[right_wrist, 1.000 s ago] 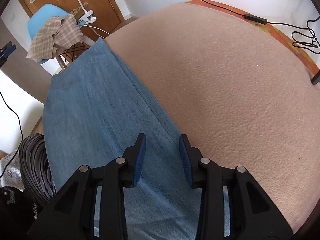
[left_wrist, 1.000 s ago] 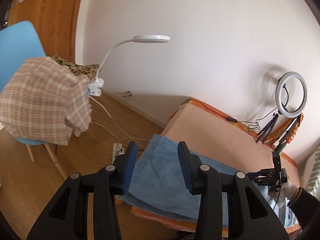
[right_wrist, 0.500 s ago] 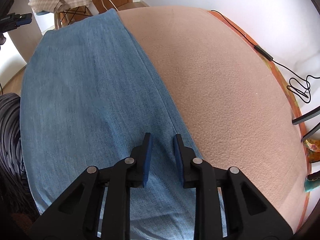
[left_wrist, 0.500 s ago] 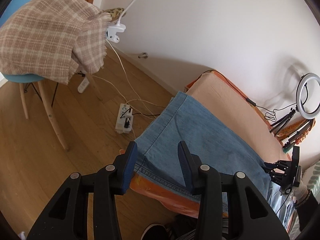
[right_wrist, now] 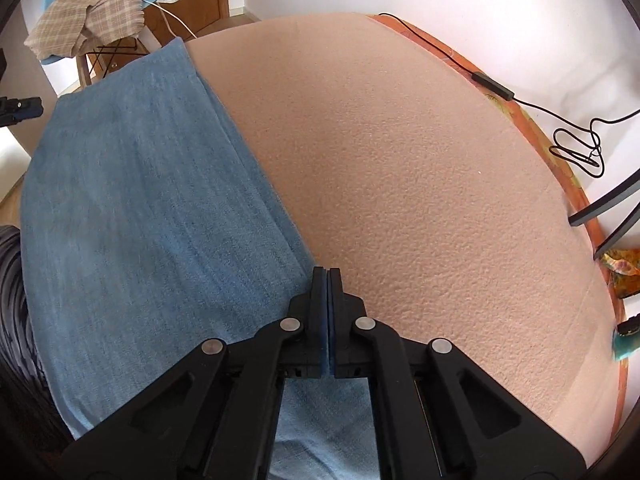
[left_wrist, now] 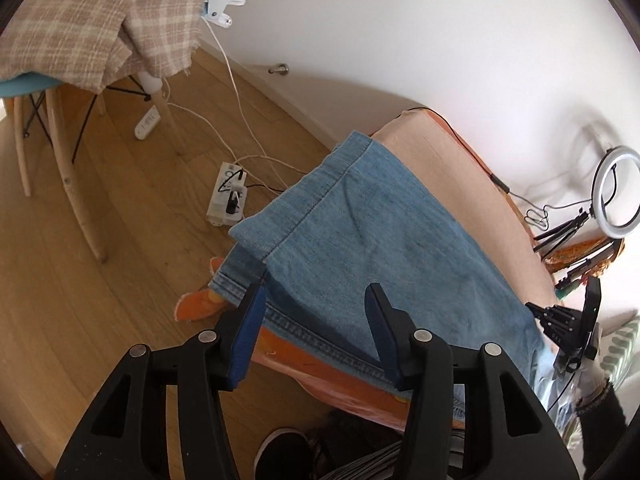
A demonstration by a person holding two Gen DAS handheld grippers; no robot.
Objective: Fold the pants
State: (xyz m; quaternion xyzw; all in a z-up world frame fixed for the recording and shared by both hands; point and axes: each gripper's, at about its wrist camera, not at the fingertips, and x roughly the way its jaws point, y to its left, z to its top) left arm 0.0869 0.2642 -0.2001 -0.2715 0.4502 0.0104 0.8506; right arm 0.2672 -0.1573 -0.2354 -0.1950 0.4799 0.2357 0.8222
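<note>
On the left, the left gripper (left_wrist: 314,322), black-framed with blue pads, hangs above the near hem end of the light-blue denim pants (left_wrist: 384,240). Its jaws are opening, about half wide, and the side seam and hem corner lie below the gap with neither pad pressing on cloth. That corner overhangs the edge of the orange-trimmed table (left_wrist: 348,384), probably the reason for approaching there: a free edge is easier to pinch than flat fabric.

The pants lie lengthwise along the table's left side on a peach textured cover (right_wrist: 420,168), legs apparently stacked one on the other, hems toward a blue chair draped with a beige plaid cloth (left_wrist: 92,16).

Further right, the right gripper (right_wrist: 327,280) has its blue pads pressed together at the pants' far long edge, where denim meets cover. Whether a fold of denim is caught between them cannot be told; the fingers hide it. Pinching that edge would suit anchoring the waist end while the hems are carried over.
</note>
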